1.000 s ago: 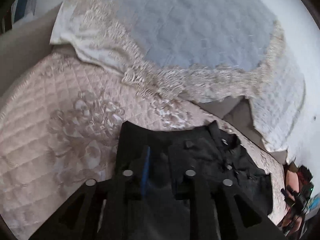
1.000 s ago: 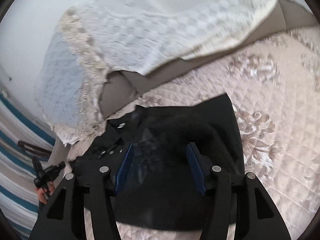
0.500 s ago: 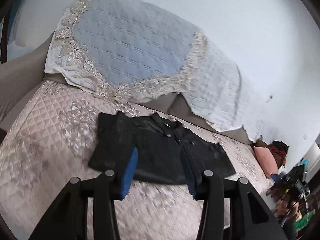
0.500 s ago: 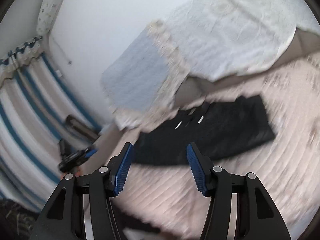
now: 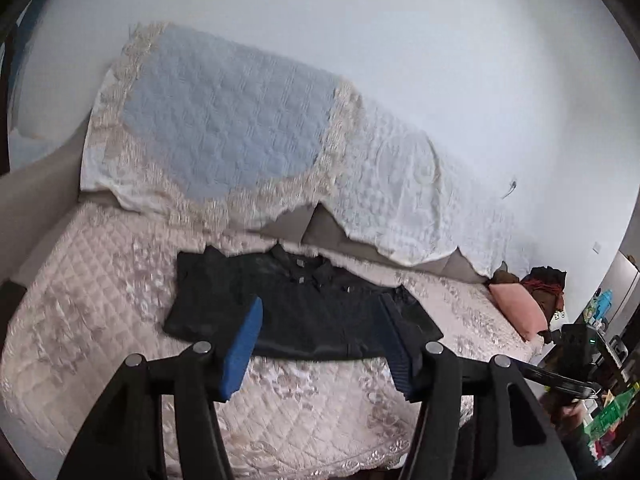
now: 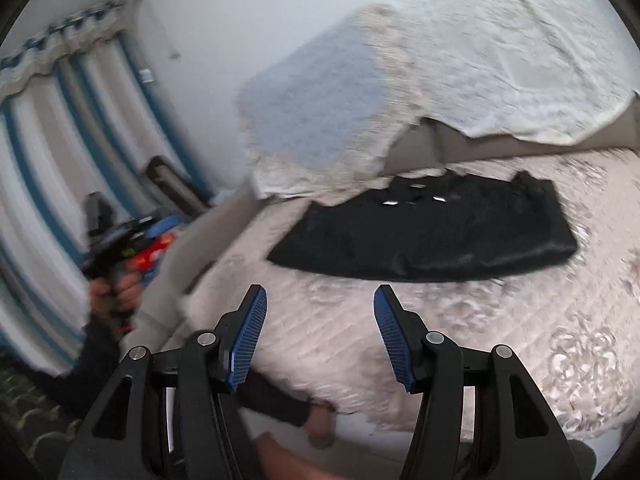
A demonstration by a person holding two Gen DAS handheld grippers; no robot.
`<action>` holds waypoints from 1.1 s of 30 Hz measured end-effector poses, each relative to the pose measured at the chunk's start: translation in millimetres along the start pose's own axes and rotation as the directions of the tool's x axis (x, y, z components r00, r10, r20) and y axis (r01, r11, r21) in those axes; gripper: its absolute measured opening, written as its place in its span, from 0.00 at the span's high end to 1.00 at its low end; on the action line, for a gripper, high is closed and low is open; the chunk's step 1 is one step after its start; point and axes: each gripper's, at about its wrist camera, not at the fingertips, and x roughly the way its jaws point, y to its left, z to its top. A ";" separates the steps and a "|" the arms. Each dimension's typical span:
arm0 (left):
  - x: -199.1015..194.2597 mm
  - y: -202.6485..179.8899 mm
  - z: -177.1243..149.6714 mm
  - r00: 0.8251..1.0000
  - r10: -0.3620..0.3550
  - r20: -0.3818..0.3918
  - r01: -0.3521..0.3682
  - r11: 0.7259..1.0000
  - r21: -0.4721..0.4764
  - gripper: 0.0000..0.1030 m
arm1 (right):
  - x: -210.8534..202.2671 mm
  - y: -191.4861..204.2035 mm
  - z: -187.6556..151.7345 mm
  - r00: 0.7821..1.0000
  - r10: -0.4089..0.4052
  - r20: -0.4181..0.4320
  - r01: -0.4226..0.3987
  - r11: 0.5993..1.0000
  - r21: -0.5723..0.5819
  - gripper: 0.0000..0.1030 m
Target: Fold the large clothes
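A black button shirt (image 5: 296, 304) lies folded into a flat rectangle on the quilted beige sofa seat (image 5: 100, 280). It also shows in the right wrist view (image 6: 432, 232), collar toward the backrest. My left gripper (image 5: 320, 312) is open and empty, held back above the seat's front edge. My right gripper (image 6: 320, 304) is open and empty, off the left front of the seat, well short of the shirt.
Lace-trimmed blue and white covers (image 5: 224, 132) drape the backrest. A pink cushion (image 5: 516, 308) lies at the seat's right end with clutter beyond. In the right wrist view the other hand-held gripper (image 6: 132, 240) and striped curtains (image 6: 60, 128) are at left.
Both grippers have pulled back and up from the shirt. The left one, shut on the fabric a second ago, has opened. The shirt stays folded on the seat.
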 end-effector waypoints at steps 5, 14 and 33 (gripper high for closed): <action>42.3 2.5 -19.3 0.987 0.145 -0.066 -0.142 0.989 0.052 0.42 | 24.4 -35.4 4.6 0.978 -0.205 0.028 0.205 0.979 0.001 0.45; 143.0 48.2 4.2 0.949 0.284 -0.137 -0.278 0.959 0.058 0.35 | 72.2 -123.9 69.1 0.938 -0.347 -0.010 0.346 0.936 -0.073 0.45; 341.9 143.4 19.8 0.825 0.431 -0.367 -0.399 0.902 0.162 0.54 | 218.2 -292.8 118.5 0.862 -0.380 -0.334 0.388 0.920 -0.046 0.60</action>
